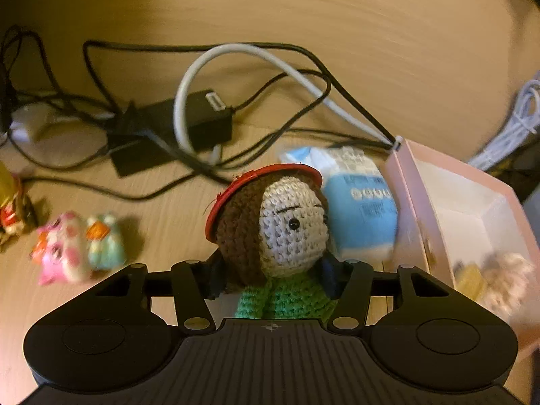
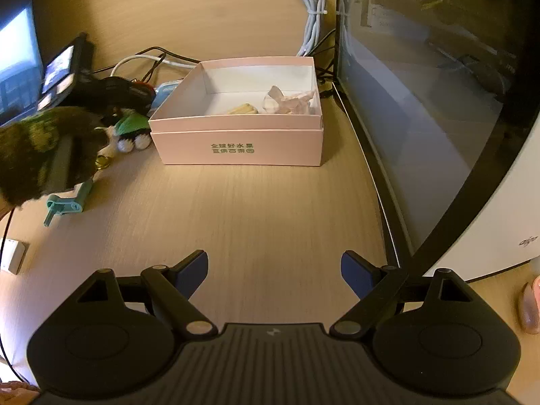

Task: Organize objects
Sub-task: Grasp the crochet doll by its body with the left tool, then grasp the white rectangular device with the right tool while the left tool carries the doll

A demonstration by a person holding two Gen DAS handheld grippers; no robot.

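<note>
While the left gripper (image 1: 273, 278) clamps a crocheted doll (image 1: 273, 233) at the neck, its blue pads pressing in from both sides, the doll's head (brown hair, red hat, one bead eye facing the camera) stands above the fingers and its green body hangs below them. The doll sits over the wooden desk (image 1: 337, 33), just left of a pink box (image 1: 408, 182) whose near corner shows at the right edge. Behind the doll's head lies a blue and white packet (image 1: 361, 209), touching the box wall. To the left, well apart, two small plush toys (image 1: 81, 246) rest side by side, and a tangle of black and white cables (image 1: 202, 101) runs across the desk behind. The right gripper (image 2: 274, 271) hovers over bare desk with its jaws wide and nothing between them, the box (image 2: 236, 145) ahead of it, open-topped, holding a pale stick-like piece (image 2: 243, 109) and a crumpled clear wrapper (image 2: 287, 101).
</note>
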